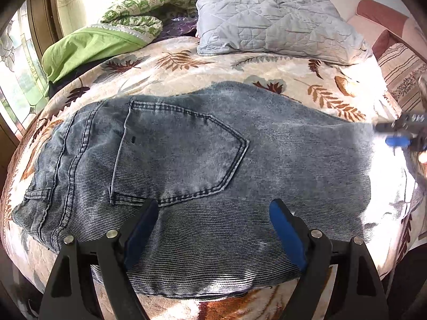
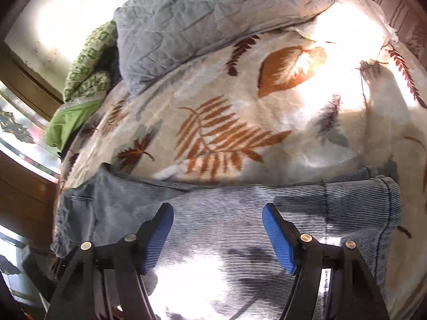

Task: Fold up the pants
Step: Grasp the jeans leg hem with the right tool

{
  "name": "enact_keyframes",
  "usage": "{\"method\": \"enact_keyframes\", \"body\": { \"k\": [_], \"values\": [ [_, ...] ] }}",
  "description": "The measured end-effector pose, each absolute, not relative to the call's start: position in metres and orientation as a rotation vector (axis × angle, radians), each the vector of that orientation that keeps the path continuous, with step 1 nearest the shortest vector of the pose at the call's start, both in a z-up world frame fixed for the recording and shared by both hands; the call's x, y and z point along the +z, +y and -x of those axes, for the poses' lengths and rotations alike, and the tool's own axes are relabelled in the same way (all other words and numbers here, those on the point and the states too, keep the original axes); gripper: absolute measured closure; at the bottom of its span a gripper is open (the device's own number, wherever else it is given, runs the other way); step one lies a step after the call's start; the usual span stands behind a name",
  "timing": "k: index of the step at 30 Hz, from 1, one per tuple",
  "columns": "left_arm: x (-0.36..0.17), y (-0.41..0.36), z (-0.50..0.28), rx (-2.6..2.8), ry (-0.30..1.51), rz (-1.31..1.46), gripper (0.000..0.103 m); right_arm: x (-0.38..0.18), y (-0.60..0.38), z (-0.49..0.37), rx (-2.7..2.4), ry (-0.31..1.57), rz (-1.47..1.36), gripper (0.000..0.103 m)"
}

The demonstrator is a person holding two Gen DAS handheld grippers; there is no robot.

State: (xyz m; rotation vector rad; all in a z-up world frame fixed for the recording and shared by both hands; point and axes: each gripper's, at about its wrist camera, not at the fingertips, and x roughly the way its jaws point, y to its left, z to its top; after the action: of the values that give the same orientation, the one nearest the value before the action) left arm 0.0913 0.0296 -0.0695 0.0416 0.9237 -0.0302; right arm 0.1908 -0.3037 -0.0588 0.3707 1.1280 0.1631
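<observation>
Your faded blue denim pants lie flat across the near half of the leaf-printed cream bedspread, folded along their length so one back pocket faces up. The waistband end sits toward the bed's left edge; the leg runs off toward the right edge. From the right wrist view the same pants stretch along the near edge, with the hemmed cuffs stacked at the right.

Your left gripper hangs over the near edge of the denim, just below the pocket. Its blue-padded fingers stand wide apart with nothing between them but the cloth underneath. Whether the tips touch the fabric you cannot tell from this angle.

Your right gripper hangs over the leg section, sunlit denim filling the space beneath it. Its blue pads are likewise spread wide, clamped on nothing. Contact with the cloth is not clear. In the left wrist view that gripper shows blurred at the right edge, over the far end of the leg.

At the far edge of the bed a grey quilted pillow rests on the bedspread. A green bundle of patterned bedding lies at the far left corner, beside the window.
</observation>
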Motion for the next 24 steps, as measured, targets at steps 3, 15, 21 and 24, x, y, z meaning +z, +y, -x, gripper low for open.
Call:
{"method": "enact_keyframes", "body": {
  "k": [3,15,21,24],
  "values": [
    [-0.052,0.026,-0.091,-0.045,0.893,-0.019,0.018,-0.079,-0.335,-0.180,0.111,1.116,-0.550,0.041],
    [-0.093,-0.036,-0.121,-0.133,1.026,-0.044,0.017,-0.047,-0.301,-0.208,0.438,1.105,-0.664,0.039],
    [-0.087,-0.033,-0.121,-0.137,1.031,-0.019,0.017,-0.090,-0.317,-0.212,0.230,1.163,-0.726,0.057],
    [-0.082,-0.037,-0.125,-0.149,1.035,-0.003,0.017,-0.061,-0.325,-0.191,0.148,1.105,-0.602,0.045]
  ]
}}
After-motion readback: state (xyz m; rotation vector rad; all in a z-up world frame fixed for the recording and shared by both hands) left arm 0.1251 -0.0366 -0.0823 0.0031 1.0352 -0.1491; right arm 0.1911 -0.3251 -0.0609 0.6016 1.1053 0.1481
